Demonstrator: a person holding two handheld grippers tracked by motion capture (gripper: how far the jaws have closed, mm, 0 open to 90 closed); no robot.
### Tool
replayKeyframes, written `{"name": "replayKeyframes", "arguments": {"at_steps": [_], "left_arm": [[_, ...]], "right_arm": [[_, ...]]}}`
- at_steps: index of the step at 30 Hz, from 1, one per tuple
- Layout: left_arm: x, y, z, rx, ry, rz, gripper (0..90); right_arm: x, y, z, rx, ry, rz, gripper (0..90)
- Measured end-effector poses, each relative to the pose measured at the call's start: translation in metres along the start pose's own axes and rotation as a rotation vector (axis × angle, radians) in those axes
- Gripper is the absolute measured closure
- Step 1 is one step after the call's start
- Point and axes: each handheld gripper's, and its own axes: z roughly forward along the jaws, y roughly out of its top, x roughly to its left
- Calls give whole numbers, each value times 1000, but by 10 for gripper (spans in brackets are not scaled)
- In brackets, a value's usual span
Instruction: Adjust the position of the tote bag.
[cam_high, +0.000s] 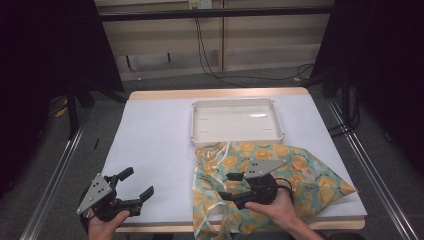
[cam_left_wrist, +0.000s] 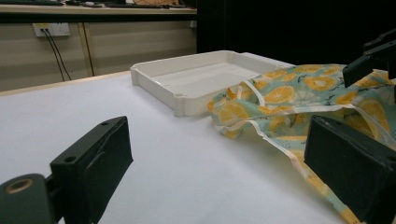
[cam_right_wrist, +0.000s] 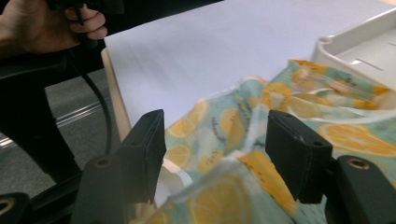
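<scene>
Likely the wide-open right hand-held gripper (cam_right_wrist: 215, 156) drags the orange-print cloth (cam_high: 280, 175) off the white surface (cam_high: 155, 145); left hand-held gripper (cam_left_wrist: 224, 163) gapes empty.

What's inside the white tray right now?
The white tray looks empty, just bare floor with faint moulded marks. The orange-print cloth lies against its near rim, hiding the table beneath it.

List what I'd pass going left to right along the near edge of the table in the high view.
Left gripper, open over bare white table → cream ribbon ties at the cloth's left edge → right gripper, open above the orange-print cloth → the cloth's pointed right corner.
</scene>
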Motion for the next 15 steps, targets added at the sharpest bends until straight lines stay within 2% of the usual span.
{"name": "replayKeyframes", "arguments": {"at_steps": [6, 9, 13, 15], "left_arm": [[-1, 0, 0, 5, 0, 12, 73], [-1, 1, 0, 5, 0, 13, 73], [-2, 1, 0, 6, 1, 18, 73], [-2, 1, 0, 6, 1, 20, 73]], "right_arm": [[3, -1, 14, 37, 16, -10, 382], [3, -6, 22, 74, 21, -9, 385], [2, -9, 28, 96, 18, -16, 380], [3, -12, 34, 125, 12, -17, 358]]}}
